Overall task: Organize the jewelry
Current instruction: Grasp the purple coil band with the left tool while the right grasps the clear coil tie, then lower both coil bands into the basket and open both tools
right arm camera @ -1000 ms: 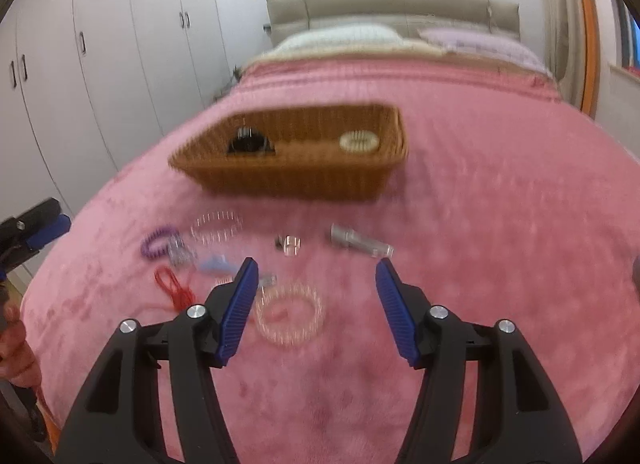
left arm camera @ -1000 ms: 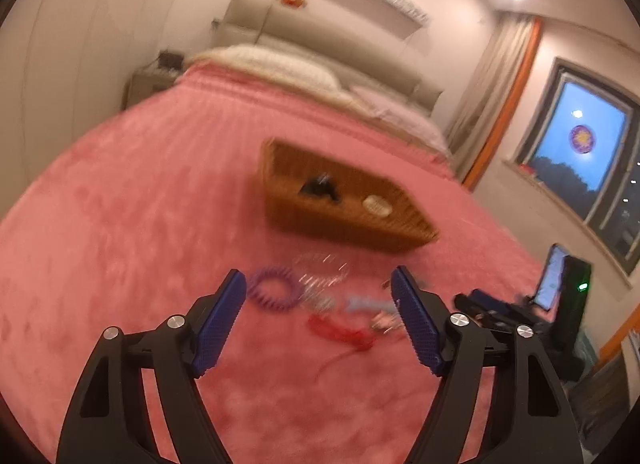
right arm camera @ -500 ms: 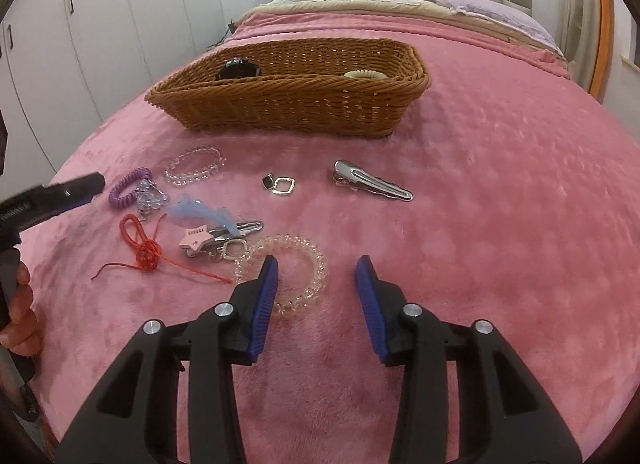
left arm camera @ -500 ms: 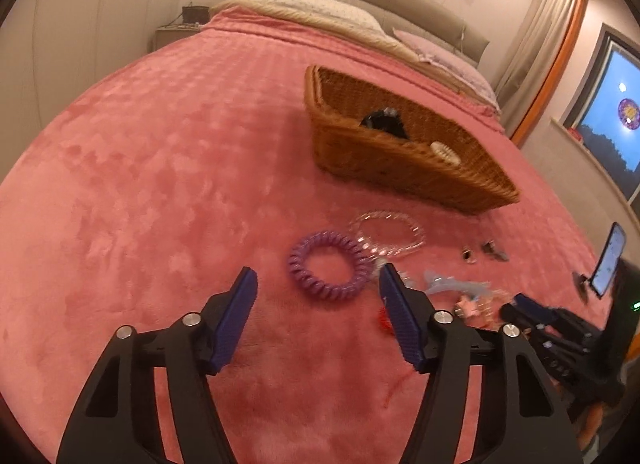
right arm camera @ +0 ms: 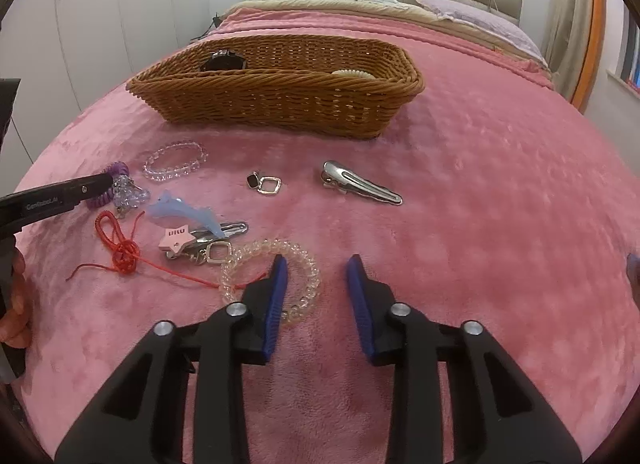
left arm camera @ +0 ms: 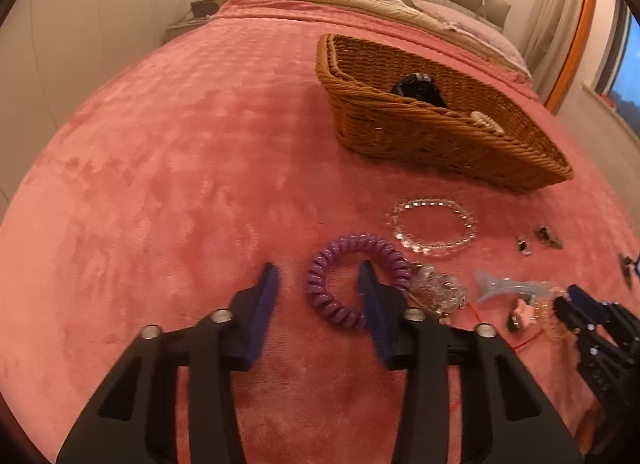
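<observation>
Both hand-held grippers have dropped to the bed. Left hand-held gripper (left arm camera: 318,276) straddles the purple coil tie (left arm camera: 356,278), open. Right hand-held gripper (right arm camera: 316,268), open, straddles the clear bracelet (right arm camera: 270,278): pickups imminent

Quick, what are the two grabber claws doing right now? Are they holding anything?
Left gripper: open, holding nothing, one finger inside the purple coil hair tie.
Right gripper: open, holding nothing, straddling the clear bead bracelet's edge.

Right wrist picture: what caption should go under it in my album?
Open right gripper straddles a clear coil hair tie on the pink blanket, wicker basket waiting behind.
</observation>
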Demonstrator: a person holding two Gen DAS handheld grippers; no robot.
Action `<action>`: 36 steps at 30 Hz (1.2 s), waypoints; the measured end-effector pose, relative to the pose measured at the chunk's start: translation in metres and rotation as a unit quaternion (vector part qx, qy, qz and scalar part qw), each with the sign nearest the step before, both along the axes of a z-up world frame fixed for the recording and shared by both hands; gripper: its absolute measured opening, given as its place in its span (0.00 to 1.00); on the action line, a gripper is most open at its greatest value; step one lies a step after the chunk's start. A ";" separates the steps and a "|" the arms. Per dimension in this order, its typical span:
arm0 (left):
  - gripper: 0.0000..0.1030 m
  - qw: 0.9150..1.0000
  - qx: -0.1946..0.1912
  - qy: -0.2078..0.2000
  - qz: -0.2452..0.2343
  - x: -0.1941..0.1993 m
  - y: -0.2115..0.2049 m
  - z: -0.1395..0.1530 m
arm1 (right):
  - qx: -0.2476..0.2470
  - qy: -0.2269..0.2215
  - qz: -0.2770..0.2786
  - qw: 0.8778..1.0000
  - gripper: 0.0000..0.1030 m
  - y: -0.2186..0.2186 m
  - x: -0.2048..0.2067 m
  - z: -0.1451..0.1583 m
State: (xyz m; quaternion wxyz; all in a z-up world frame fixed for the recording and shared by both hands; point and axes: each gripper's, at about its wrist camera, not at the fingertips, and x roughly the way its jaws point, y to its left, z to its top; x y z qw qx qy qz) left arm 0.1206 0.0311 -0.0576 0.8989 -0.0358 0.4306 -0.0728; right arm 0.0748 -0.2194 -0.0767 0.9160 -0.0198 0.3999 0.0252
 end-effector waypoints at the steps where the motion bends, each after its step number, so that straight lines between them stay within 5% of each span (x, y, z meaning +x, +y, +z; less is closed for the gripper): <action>1: 0.23 1.000 0.004 -0.004 0.000 -0.002 -0.001 0.000 | -0.003 -0.001 0.001 1.000 0.16 0.001 -0.001 0.000; 2: 0.14 1.000 0.007 -0.006 -0.001 -0.001 -0.003 0.000 | -0.005 -0.003 0.002 1.000 0.15 0.002 -0.001 0.001; 5: 0.11 1.000 0.018 -0.018 -0.001 -0.006 -0.005 0.001 | -0.004 -0.006 0.004 1.000 0.11 0.002 -0.003 0.002; 11: 0.11 0.999 -0.026 -0.047 -0.007 -0.019 0.004 0.008 | 0.034 -0.036 -0.003 0.999 0.09 -0.013 -0.013 0.012; 25: 0.10 0.989 -0.057 -0.134 -0.020 -0.045 -0.001 0.049 | 0.065 -0.082 -0.003 0.994 0.08 -0.023 -0.026 0.043; 36: 0.10 0.974 -0.063 -0.211 -0.058 -0.003 -0.047 0.132 | 0.034 -0.178 0.013 0.983 0.08 -0.022 0.028 0.150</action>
